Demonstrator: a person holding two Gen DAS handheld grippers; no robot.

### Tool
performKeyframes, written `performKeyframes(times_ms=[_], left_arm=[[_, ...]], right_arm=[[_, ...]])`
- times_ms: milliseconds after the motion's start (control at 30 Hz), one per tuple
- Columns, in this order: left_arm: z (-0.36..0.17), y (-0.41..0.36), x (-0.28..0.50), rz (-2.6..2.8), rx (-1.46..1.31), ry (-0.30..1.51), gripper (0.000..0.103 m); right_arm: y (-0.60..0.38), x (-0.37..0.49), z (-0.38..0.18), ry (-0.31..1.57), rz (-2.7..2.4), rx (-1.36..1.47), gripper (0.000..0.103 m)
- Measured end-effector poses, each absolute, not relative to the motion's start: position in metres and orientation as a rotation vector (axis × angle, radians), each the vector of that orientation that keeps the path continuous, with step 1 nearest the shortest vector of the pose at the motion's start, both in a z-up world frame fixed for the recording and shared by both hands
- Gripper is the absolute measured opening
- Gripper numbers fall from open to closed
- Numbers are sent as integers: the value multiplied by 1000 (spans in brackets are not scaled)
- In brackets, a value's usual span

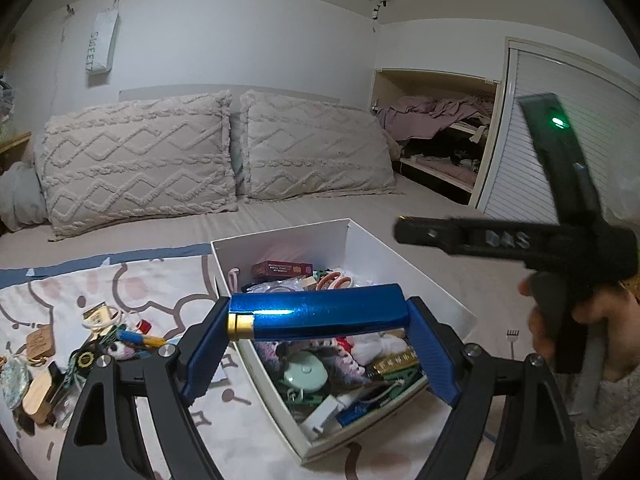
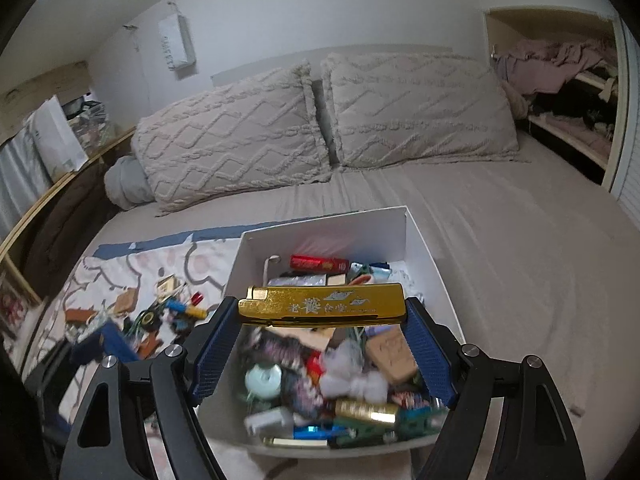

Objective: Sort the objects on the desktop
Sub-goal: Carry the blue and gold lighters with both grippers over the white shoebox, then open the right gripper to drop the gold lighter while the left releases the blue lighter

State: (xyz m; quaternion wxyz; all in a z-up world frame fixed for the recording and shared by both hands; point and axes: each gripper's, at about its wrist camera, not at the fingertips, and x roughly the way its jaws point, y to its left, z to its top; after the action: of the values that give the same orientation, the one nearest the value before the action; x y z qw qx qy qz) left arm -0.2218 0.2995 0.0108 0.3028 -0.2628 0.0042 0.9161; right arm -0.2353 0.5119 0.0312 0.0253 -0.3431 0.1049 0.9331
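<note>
My left gripper (image 1: 318, 318) is shut on a shiny blue tube with a gold end (image 1: 316, 314), held crosswise above the white box (image 1: 280, 236). My right gripper (image 2: 322, 308) is shut on a flat gold case with Chinese writing (image 2: 322, 304), held crosswise above the same white box (image 2: 320, 220). The box is full of small mixed items. The right gripper's black body (image 1: 560, 248) and the hand holding it show at the right of the left wrist view.
The box sits on a bed. Left of it a patterned cloth (image 1: 132, 280) carries a pile of small loose objects (image 1: 80, 352), also in the right wrist view (image 2: 160, 316). Two textured pillows (image 1: 216, 152) lie behind. An open closet (image 1: 440, 132) is at the right.
</note>
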Motion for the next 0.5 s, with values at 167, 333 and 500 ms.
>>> performKeyframes(times_ms=[167, 333, 500], left_arm=[[-1, 310, -250, 2409, -753, 25, 85], [-6, 319, -278, 2389, -788, 59, 85], [-9, 328, -307, 2369, -825, 92, 85]], right_arm=[[527, -287, 19, 376, 2831, -1151, 81], [537, -333, -3, 372, 2764, -1278, 81], [545, -362, -17, 368, 2735, -1343, 81]])
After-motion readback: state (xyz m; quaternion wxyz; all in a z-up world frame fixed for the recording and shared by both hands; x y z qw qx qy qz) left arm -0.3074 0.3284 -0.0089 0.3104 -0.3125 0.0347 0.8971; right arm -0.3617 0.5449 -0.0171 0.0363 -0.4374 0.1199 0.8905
